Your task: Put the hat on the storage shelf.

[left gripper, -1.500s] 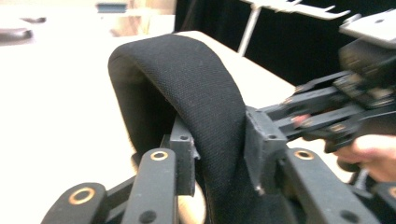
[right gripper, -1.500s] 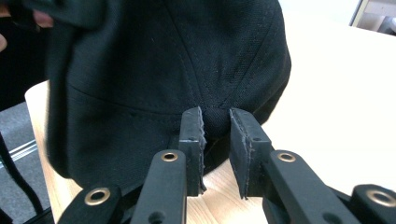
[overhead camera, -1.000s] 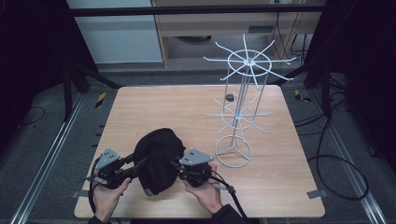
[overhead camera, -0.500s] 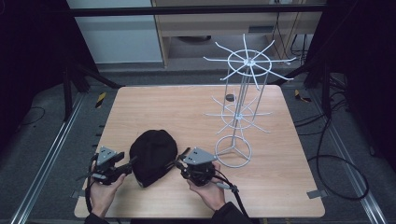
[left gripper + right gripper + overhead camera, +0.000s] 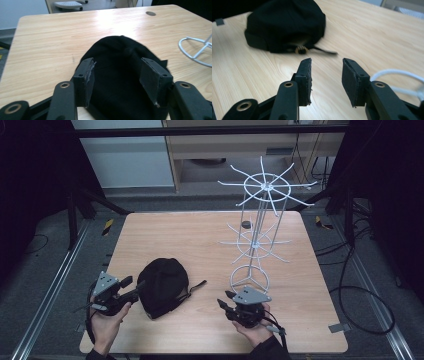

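A black cap [image 5: 162, 285] lies on the wooden table [image 5: 200, 235], its strap [image 5: 197, 286] trailing right. My left gripper [image 5: 134, 287] is at the cap's left edge. In the left gripper view the cap [image 5: 120, 82] lies between the spread jaws of the left gripper [image 5: 118, 62], and the pads do not press on it; they have just been closing a little. My right gripper [image 5: 224, 299] stands to the right of the cap, pointing at it. Its jaws have just been opening, and the right gripper [image 5: 327, 61] has only bare table between them. The cap [image 5: 287, 25] and its buckle [image 5: 301, 50] lie beyond.
A white wire rack [image 5: 257, 235] with radial arms stands at the right, its base ring [image 5: 249, 279] just behind the right gripper. The ring shows as [image 5: 195, 48] and, blurred, as [image 5: 397, 75]. A small dark disc [image 5: 246, 224] lies near the rack.
The cap, held up between both grippers, has come down flat on the table. The right gripper has let go of it, opened and moved off to the right.
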`<state>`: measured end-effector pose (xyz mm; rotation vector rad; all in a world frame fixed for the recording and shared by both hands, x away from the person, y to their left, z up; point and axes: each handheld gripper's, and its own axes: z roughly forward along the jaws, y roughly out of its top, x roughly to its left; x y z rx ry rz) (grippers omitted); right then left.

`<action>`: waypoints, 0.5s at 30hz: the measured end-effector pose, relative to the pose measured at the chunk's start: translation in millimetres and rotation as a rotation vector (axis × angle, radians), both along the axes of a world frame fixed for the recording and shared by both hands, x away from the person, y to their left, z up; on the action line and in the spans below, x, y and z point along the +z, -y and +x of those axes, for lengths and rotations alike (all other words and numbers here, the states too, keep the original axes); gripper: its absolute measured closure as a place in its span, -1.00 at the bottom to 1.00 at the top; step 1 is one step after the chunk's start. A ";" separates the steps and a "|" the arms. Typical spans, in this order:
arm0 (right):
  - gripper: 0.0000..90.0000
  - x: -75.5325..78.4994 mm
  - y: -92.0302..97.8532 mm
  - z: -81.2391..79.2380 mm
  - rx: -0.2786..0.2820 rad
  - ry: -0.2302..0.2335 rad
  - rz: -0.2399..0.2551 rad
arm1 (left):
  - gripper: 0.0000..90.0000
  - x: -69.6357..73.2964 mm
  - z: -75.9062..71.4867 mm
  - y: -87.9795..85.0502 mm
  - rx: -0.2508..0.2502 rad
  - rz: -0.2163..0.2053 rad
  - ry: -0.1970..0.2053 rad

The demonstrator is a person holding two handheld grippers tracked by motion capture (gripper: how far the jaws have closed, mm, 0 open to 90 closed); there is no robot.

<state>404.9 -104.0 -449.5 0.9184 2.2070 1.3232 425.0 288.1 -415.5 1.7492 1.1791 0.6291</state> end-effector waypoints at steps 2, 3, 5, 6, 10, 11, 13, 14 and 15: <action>0.27 -2.2 10.6 -2.1 -0.019 -0.002 0.000 | 0.01 0.9 2.4 5.4 -0.012 -0.004 -0.018; 0.27 -2.2 10.6 -2.1 -0.019 -0.002 0.000 | 0.01 0.8 3.9 8.2 -0.016 -0.006 -0.030; 0.24 -3.9 21.0 -4.6 -0.033 -0.002 0.001 | 0.01 -0.2 7.3 14.0 -0.027 -0.003 -0.055; 0.23 -4.7 26.3 -6.0 -0.041 -0.004 -0.002 | 0.01 -0.9 9.2 17.1 -0.030 0.000 -0.066; 0.20 -7.5 54.2 -10.3 -0.099 -0.005 -0.006 | 0.02 -4.3 19.5 30.7 -0.036 0.028 -0.109; 0.20 -7.5 54.2 -10.3 -0.099 -0.005 -0.006 | 0.02 -4.3 19.5 30.7 -0.036 0.028 -0.109; 0.19 -7.9 68.0 -10.7 -0.133 -0.006 0.000 | 0.02 -5.7 23.8 34.5 -0.031 0.033 -0.118; 0.19 -8.0 73.7 -10.8 -0.149 -0.008 0.004 | 0.02 -6.3 25.5 35.5 -0.028 0.041 -0.123; 0.19 -8.2 77.8 -10.7 -0.160 -0.007 0.007 | 0.03 -7.6 28.5 36.9 -0.022 0.052 -0.132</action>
